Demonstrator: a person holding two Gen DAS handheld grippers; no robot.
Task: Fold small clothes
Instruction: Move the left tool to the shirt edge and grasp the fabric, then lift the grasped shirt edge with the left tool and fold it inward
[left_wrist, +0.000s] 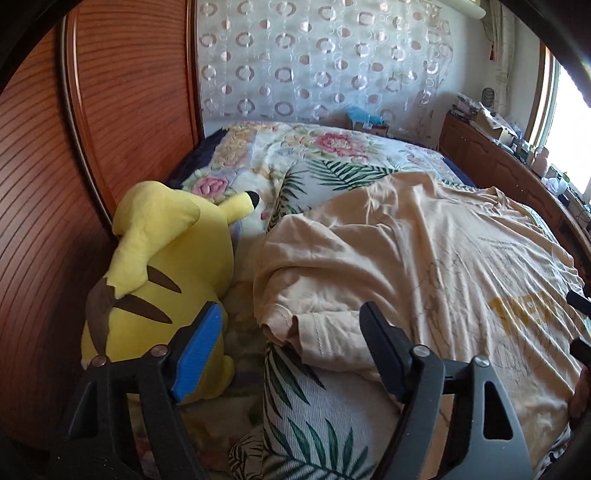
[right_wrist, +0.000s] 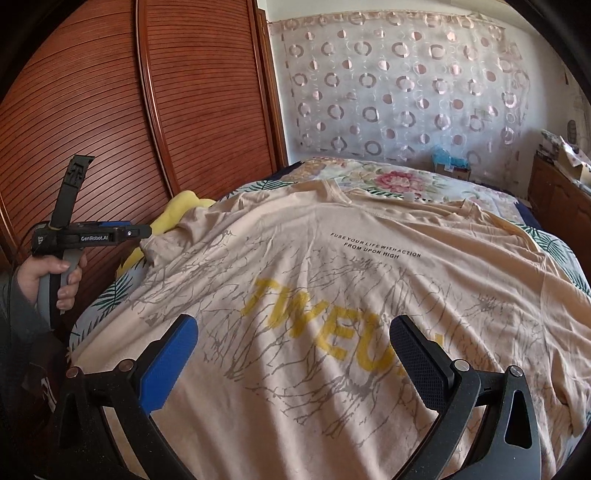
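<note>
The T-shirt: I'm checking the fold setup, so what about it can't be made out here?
- T-shirt hem: right wrist view, cut off by the bottom edge.
- Yellow word: its end is behind the right hand-held gripper finger.
- Far sleeve: small and distorted.

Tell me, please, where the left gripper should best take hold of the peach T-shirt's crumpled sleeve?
Probably at the sleeve cuff, coming straight forward from the near side: its hemmed edge lies bunched and raised just ahead of the open left gripper, clear of the Pikachu plush.

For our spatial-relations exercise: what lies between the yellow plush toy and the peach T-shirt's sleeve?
In the left wrist view, a strip of floral bedding separates the yellow plush toy from the peach T-shirt sleeve; nothing else lies there.
</note>
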